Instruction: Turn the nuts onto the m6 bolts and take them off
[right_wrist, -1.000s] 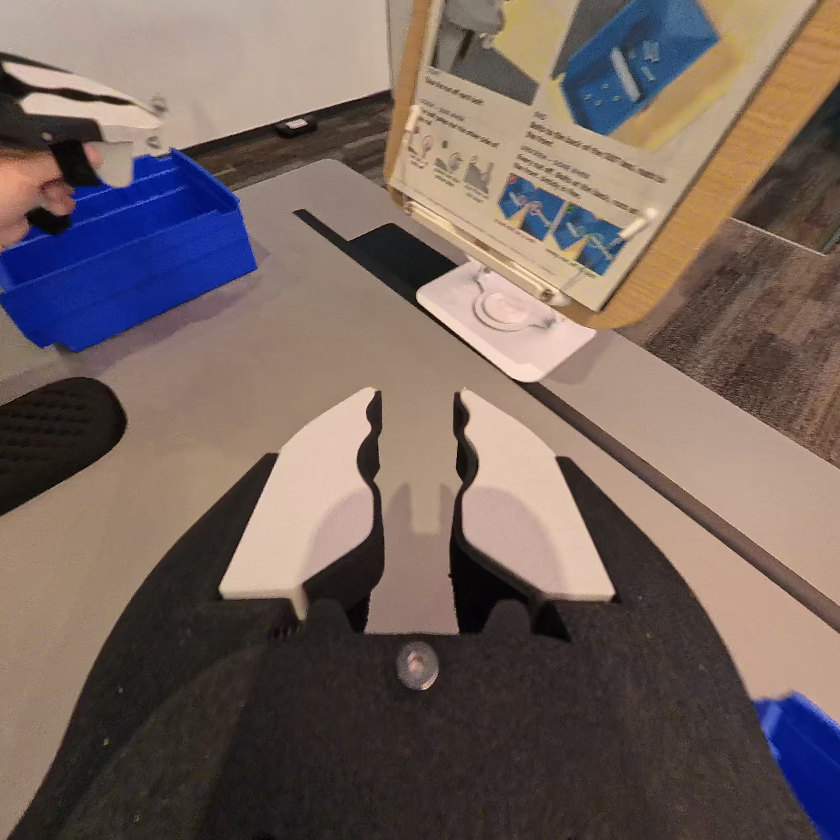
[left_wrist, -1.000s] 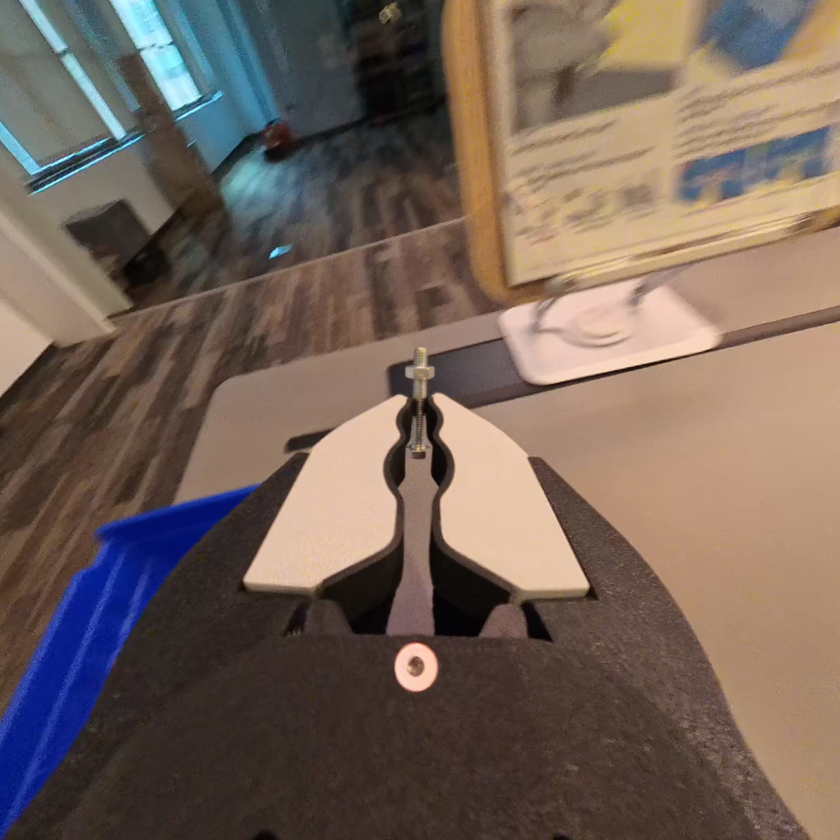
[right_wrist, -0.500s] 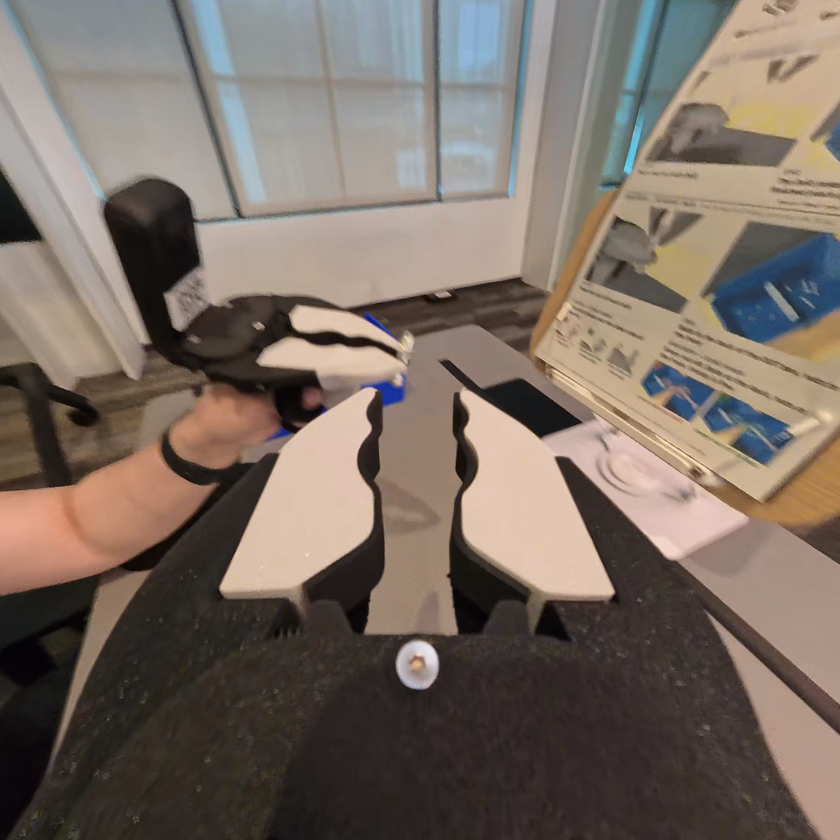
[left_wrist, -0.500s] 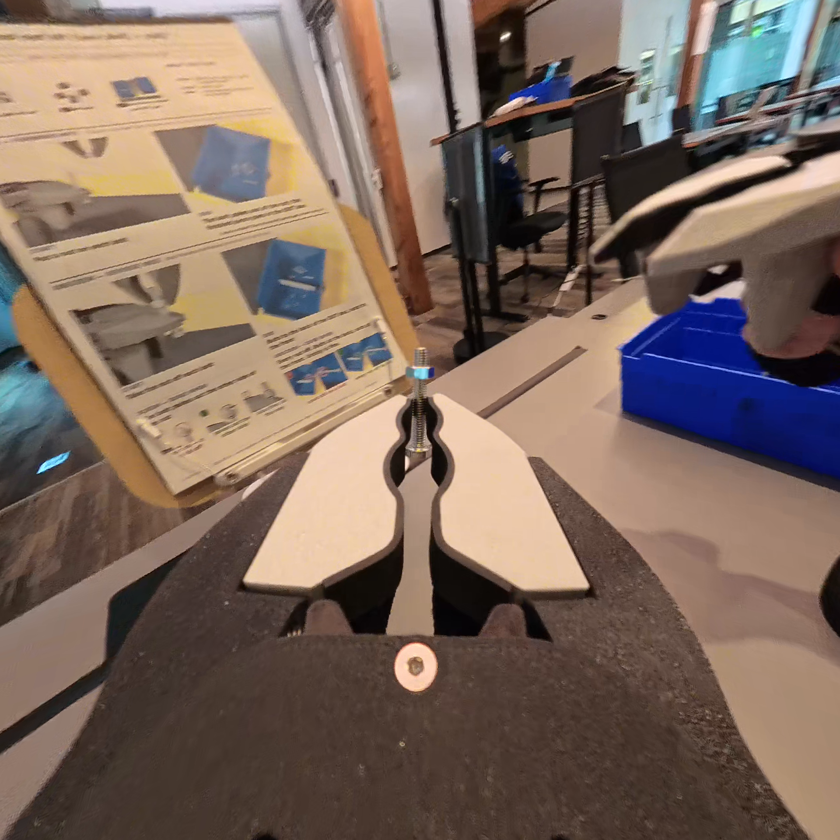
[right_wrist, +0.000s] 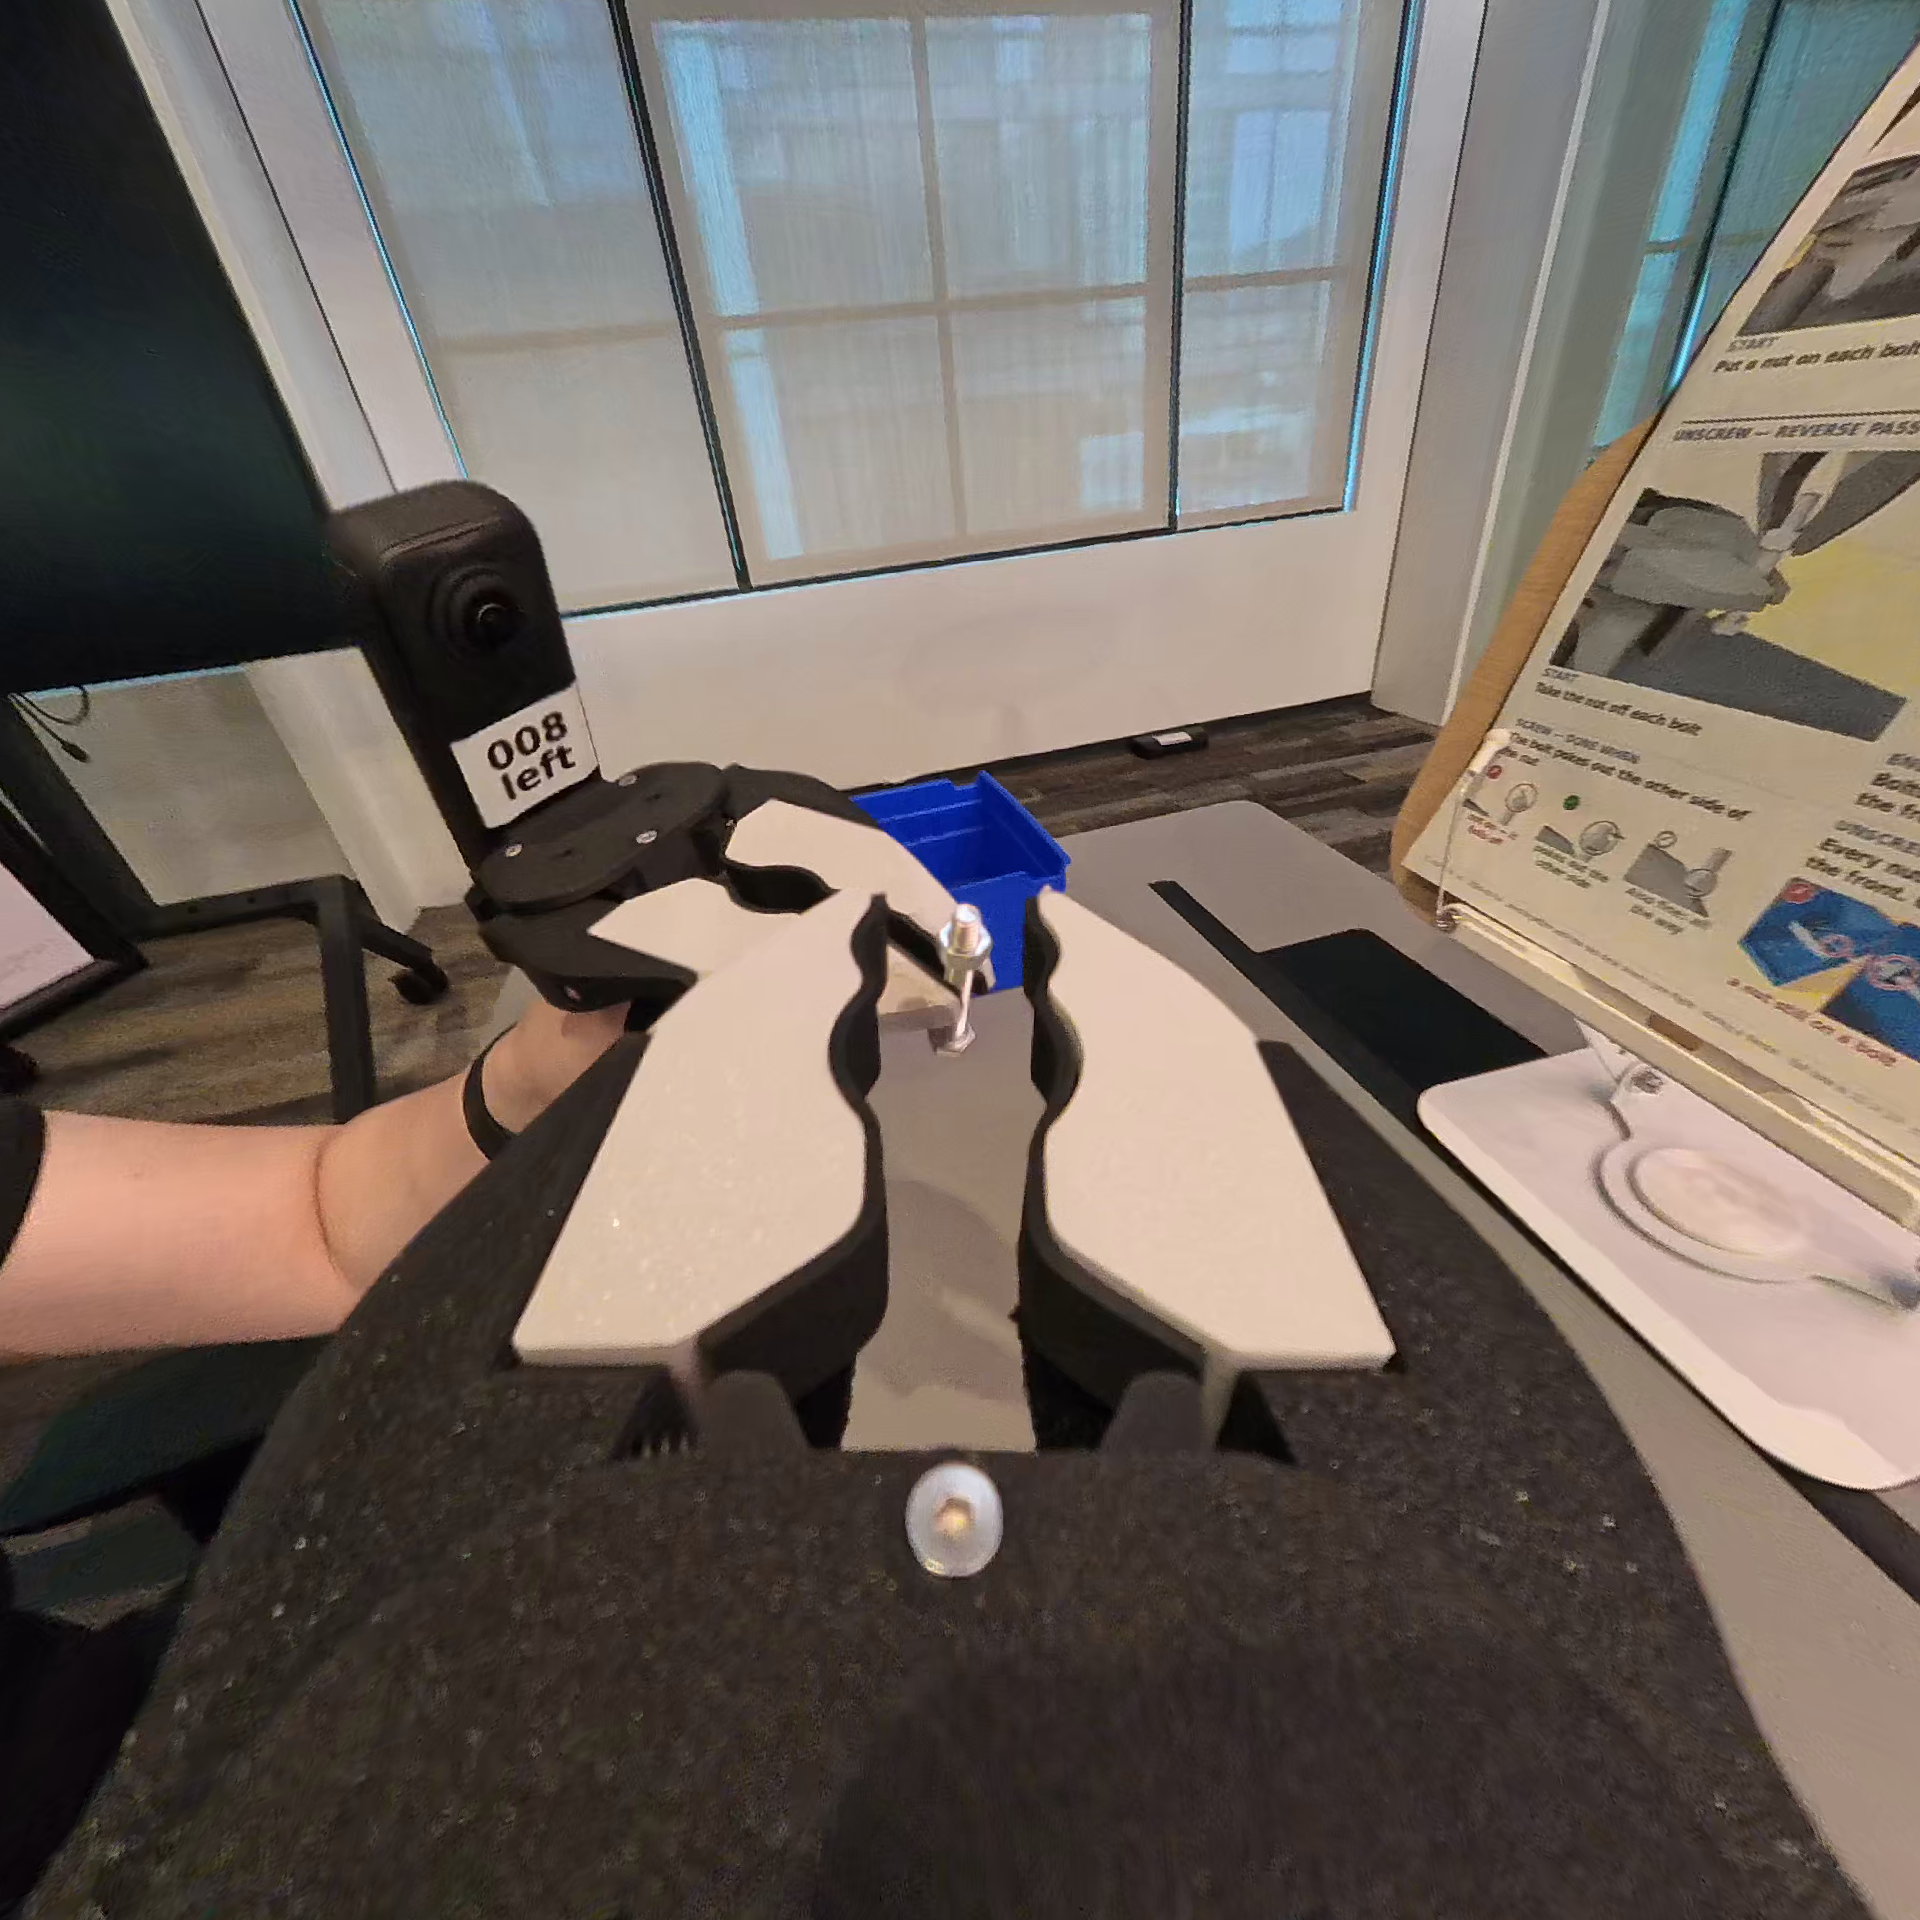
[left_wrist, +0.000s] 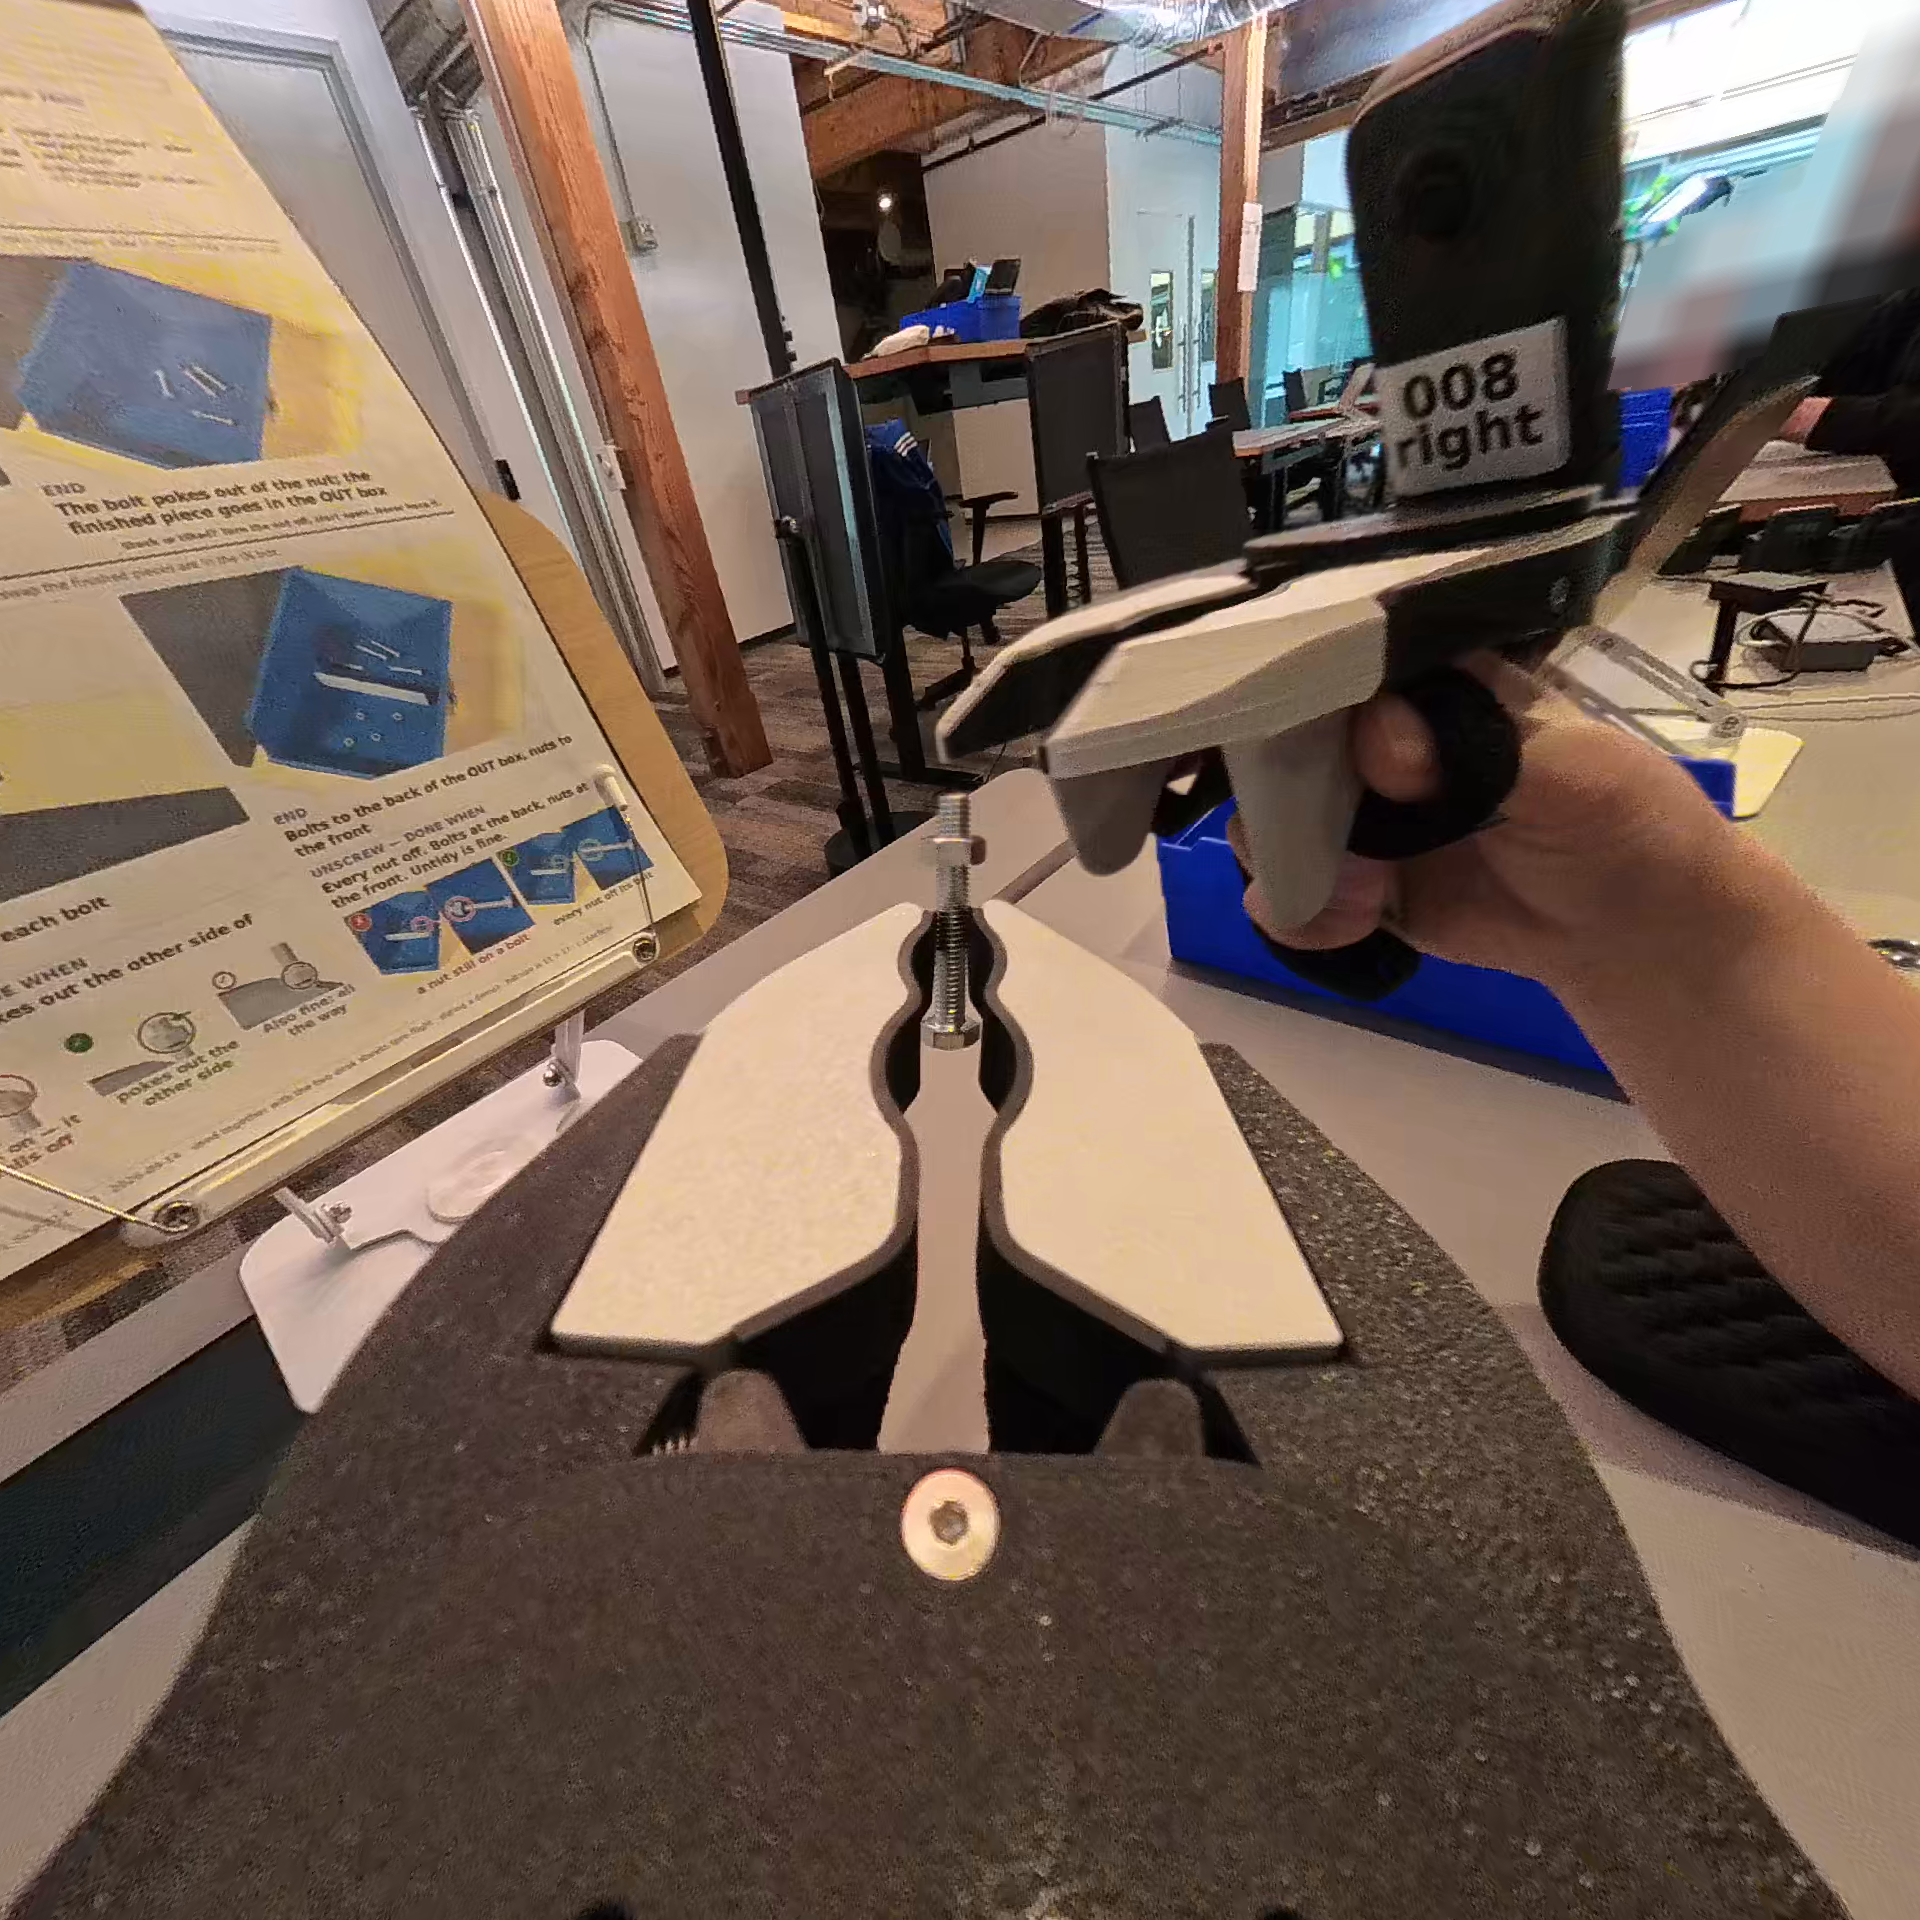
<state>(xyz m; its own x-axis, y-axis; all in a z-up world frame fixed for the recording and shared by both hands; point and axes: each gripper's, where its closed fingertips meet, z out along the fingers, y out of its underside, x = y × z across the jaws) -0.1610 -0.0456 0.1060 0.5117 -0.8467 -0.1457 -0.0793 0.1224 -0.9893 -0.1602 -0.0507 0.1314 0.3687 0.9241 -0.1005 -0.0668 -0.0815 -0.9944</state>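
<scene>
My left gripper (left_wrist: pixel 951 914) is shut on a steel bolt (left_wrist: pixel 951 966), which stands upright out of its fingertips. A hex nut (left_wrist: pixel 956 850) sits on the thread near the bolt's top end. My right gripper (left_wrist: pixel 997 717), held in a hand, hovers just above and right of the nut, with its jaws apart. In the right wrist view my right gripper (right_wrist: pixel 961 920) is open, and the nut (right_wrist: pixel 964 938) and bolt (right_wrist: pixel 964 1003) lie between its fingertips. The left gripper (right_wrist: pixel 920 940) comes in from the left there.
A wooden instruction board (left_wrist: pixel 260 623) on a white stand base (right_wrist: pixel 1662 1247) stands on the grey table (right_wrist: pixel 1195 842). One blue bin (left_wrist: pixel 1403 997) lies behind the right hand, and another blue bin (right_wrist: pixel 966 842) behind the left gripper. A black textured pad (left_wrist: pixel 1714 1320) is at the right.
Both grippers have swung round to face each other. The right gripper has closed in on the bolt's nut end, still open. The left stays shut on the bolt.
</scene>
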